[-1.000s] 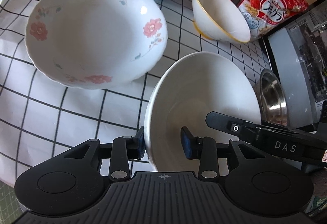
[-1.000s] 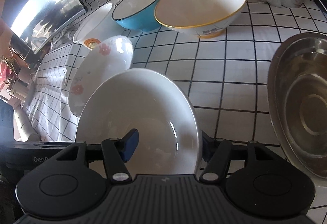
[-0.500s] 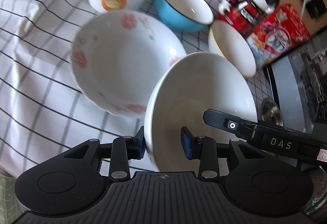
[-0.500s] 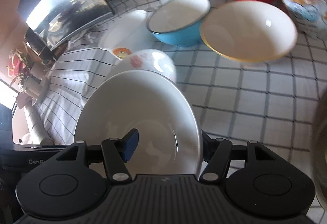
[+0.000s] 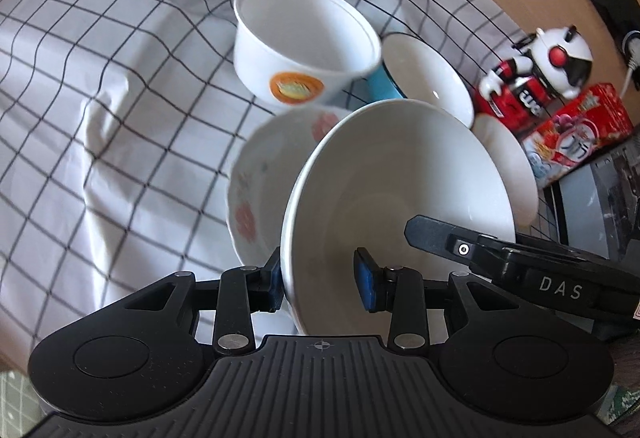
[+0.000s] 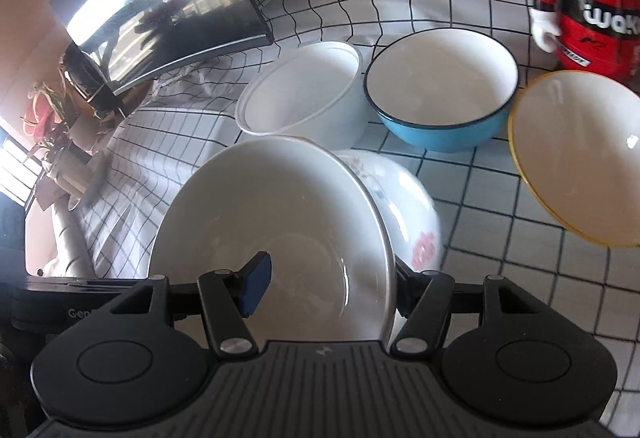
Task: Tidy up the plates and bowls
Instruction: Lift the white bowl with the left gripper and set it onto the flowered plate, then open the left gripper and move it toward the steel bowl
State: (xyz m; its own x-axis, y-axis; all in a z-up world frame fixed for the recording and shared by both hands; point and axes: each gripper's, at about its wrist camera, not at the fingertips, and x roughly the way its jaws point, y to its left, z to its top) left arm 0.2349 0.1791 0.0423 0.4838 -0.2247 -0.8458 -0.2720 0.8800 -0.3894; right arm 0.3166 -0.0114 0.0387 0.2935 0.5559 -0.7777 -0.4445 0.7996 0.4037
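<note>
A plain white bowl hangs tilted in the air, gripped at opposite rims. My left gripper is shut on its near rim, one pad outside and one inside. My right gripper is shut on the other rim of the same white bowl. Just behind and below it sits a floral bowl, partly hidden, and the floral bowl shows to the right in the right wrist view. Further back stand a white tub with an orange label, a blue bowl and a yellow-rimmed bowl.
A checked tablecloth covers the table and is wrinkled on the left. A red and white robot figure and a cereal bag stand at the back. A dark glossy screen leans at the far left corner.
Both grippers have carried the white bowl up and across toward the floral bowl, which it now partly covers. The steel bowl has left both views.
</note>
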